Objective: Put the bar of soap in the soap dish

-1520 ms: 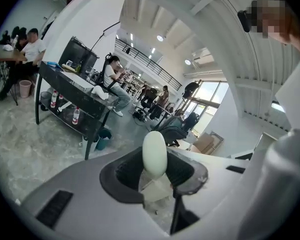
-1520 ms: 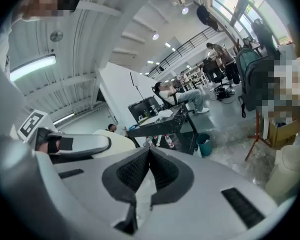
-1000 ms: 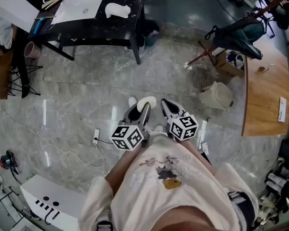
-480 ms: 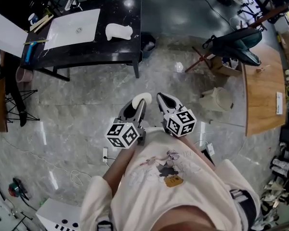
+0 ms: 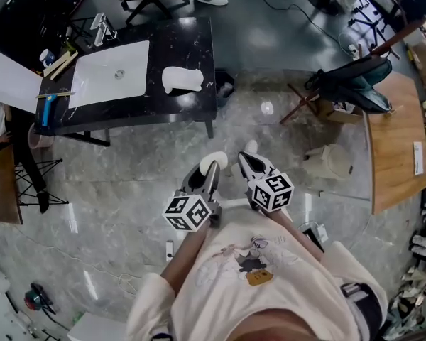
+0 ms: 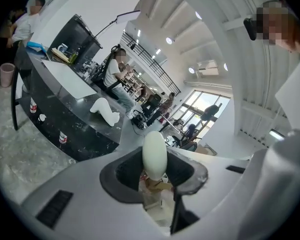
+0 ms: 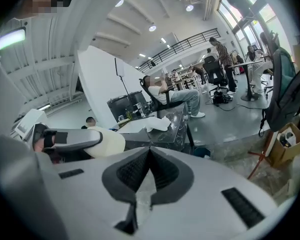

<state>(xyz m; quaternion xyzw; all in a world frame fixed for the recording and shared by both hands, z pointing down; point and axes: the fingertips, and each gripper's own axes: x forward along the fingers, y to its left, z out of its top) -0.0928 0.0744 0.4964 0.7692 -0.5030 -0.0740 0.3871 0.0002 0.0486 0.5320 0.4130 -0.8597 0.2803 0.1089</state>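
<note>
A white oval bar of soap (image 5: pixel 213 163) sits upright between the jaws of my left gripper (image 5: pixel 207 169), which is shut on it; in the left gripper view the soap (image 6: pixel 154 154) stands in the dark jaw notch of that gripper (image 6: pixel 155 160). My right gripper (image 5: pixel 248 158) is held beside it, its jaws shut and empty, as its own view of that gripper (image 7: pixel 149 156) shows. Ahead on the black marble table (image 5: pixel 199 41) lies a white curvy piece (image 5: pixel 181 79), seemingly the soap dish (image 6: pixel 105 111). Both grippers hang over the floor, well short of the table.
A white sink basin (image 5: pixel 110 73) is set in the table's left part, with small items at its far left end. A wooden table (image 5: pixel 397 141), a backpack on a stand (image 5: pixel 355 87) and a pale bin (image 5: pixel 328 160) are at the right. People sit farther back (image 7: pixel 162 91).
The table with the basin and white piece has drawn closer in the head view as both grippers move forward together. The soap stays in the left gripper.
</note>
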